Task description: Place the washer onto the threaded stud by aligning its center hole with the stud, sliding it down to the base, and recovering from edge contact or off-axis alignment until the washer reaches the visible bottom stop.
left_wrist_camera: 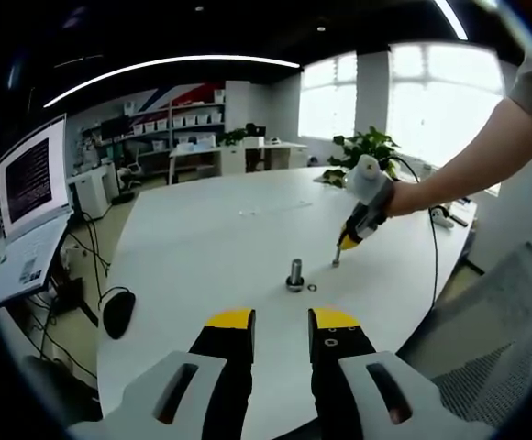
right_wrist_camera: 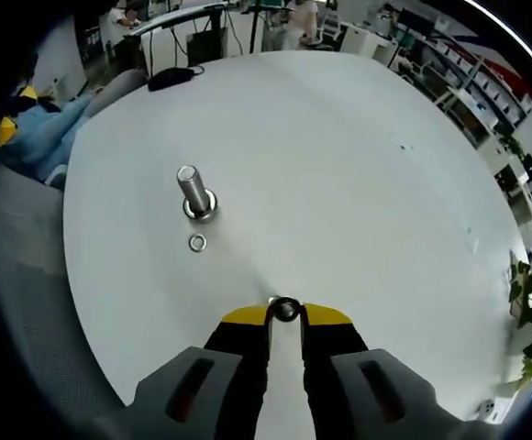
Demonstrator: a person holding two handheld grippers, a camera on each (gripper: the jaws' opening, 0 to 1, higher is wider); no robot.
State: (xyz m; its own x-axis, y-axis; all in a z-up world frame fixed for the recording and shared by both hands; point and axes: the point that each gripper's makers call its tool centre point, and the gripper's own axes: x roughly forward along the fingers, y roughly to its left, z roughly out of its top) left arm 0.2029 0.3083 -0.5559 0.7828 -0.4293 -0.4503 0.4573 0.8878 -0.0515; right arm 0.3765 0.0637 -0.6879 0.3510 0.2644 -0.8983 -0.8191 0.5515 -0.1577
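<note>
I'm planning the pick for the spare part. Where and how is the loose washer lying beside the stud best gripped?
The loose washer lies flat on the table, just beside the stud. Probably best to come down from above on the side away from the stud and pinch across its rim. It is thin, so the jaws must reach the tabletop.

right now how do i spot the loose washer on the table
On the big white round table, find the upright silver threaded stud. The small silver ring washer lies flat beside its base, apart from another held in the right hand-held gripper.
</note>
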